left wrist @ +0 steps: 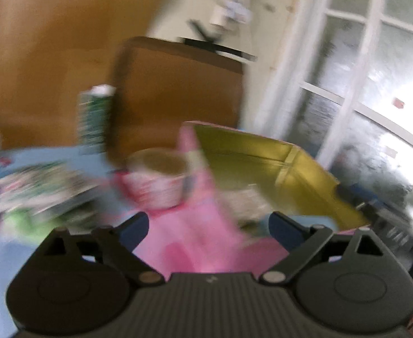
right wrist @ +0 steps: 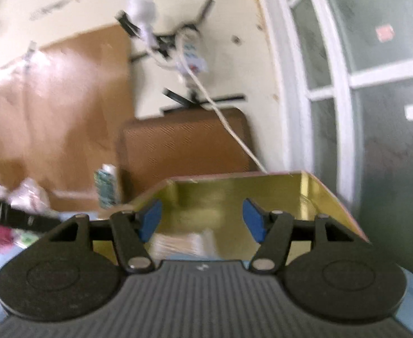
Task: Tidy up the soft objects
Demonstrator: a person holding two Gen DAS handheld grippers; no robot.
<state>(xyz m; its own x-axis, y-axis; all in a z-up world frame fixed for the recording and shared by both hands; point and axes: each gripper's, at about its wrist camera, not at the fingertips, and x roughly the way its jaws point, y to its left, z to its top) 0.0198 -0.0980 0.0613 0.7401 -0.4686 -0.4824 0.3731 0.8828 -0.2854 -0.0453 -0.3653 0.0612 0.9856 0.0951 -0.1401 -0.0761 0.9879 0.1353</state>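
Note:
The left wrist view is blurred. My left gripper (left wrist: 210, 229) stands open, its blue pads (left wrist: 134, 229) wide apart over a pink soft cloth (left wrist: 195, 242) lying on the blue-covered table (left wrist: 23, 253); the pads do not press on it. Beyond it sits a patterned fabric cup (left wrist: 157, 183), and to the right an open gold box (left wrist: 277, 166) with something pale (left wrist: 243, 202) inside. My right gripper (right wrist: 203, 221) is open and empty, pointing into the gold box (right wrist: 234, 194), where a pale folded item (right wrist: 184, 243) lies.
A heap of colourful soft things (left wrist: 31, 191) lies at the left. A green-and-white carton (left wrist: 93, 115) stands by a brown board (left wrist: 178, 95) against the wall. A white-framed glass door (right wrist: 375, 84) is on the right. A white cable (right wrist: 234, 132) hangs down to the box.

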